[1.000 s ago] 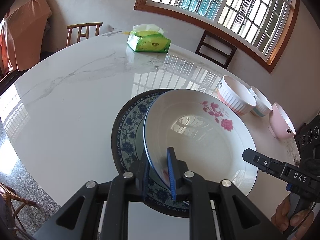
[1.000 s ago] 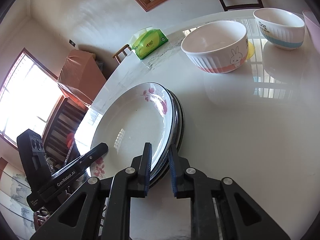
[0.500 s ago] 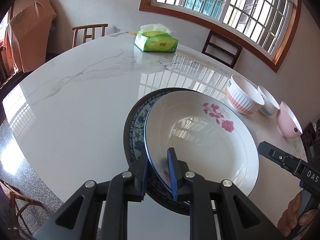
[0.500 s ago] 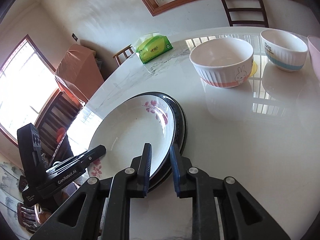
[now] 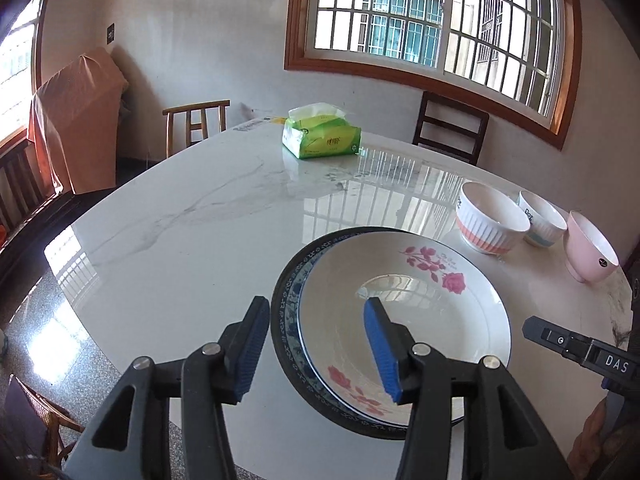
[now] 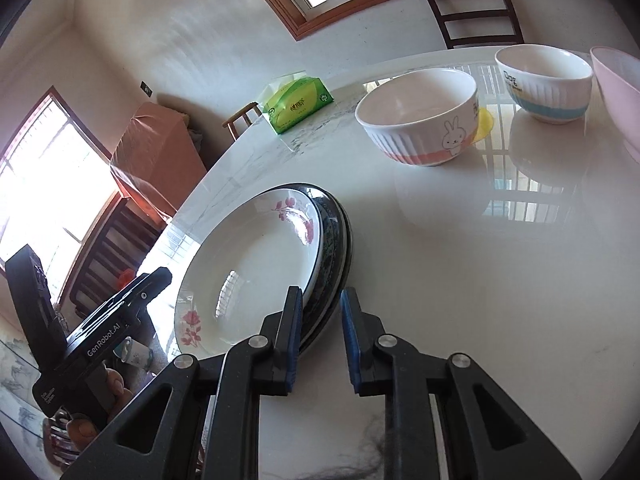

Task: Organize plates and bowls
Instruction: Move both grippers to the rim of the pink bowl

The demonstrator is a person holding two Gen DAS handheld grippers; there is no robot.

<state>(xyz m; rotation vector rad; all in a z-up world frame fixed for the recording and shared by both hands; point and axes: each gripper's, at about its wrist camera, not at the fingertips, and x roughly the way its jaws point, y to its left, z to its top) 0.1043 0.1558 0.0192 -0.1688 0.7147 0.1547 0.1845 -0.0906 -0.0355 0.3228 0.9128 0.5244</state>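
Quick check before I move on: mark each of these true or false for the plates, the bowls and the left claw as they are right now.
1. The rose plate lies on top of the blue-patterned plate. True.
2. The left claw is clamped on the plate rim. False: its jaws have just been opening and now stand wide astride the rim, pads off it.
3. Three bowls stand on the table. True: the rabbit bowl, the blue-banded bowl and the pink bowl.
4. The bowls are nested in one another. False: each stands on its own, side by side.
5. The tissue pack lies in the rose plate. False: it sits at the table's far side.
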